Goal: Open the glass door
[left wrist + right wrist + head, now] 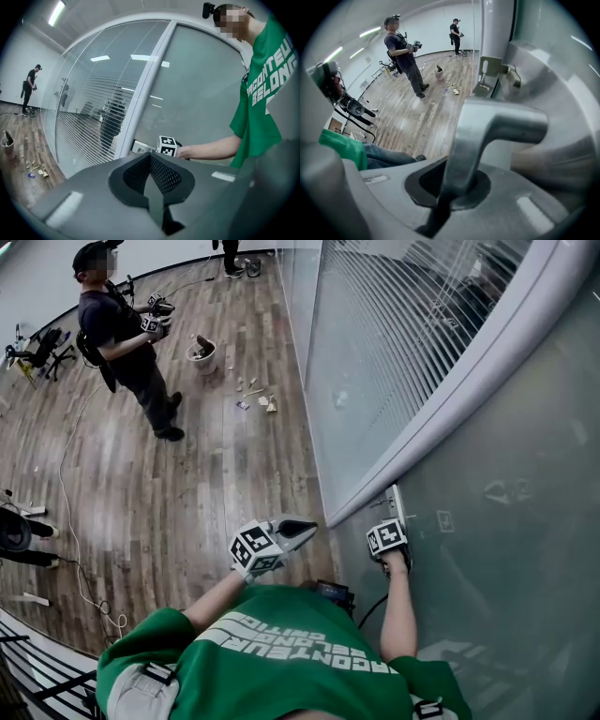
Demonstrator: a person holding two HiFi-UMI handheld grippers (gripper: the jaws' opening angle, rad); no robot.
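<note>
The frosted glass door (511,493) stands to my right, past a pale frame post (441,413). Its metal lever handle (487,136) runs up between my right gripper's jaws, and my right gripper (450,190) is shut on it. In the head view the right gripper (393,525) points down at the lock plate (398,501). My left gripper (306,529) hovers left of the door, jaws shut with nothing between them. In the left gripper view, the left gripper (150,157) faces the door, and the right gripper's marker cube (167,146) sits by the handle plate (140,147).
A glass wall with blinds (394,324) curves away to the left of the door. A person in dark clothes (131,343) stands on the wood floor holding grippers. Near them are a bucket (202,354) and small scattered items (255,397). A white cable (73,540) trails across the floor.
</note>
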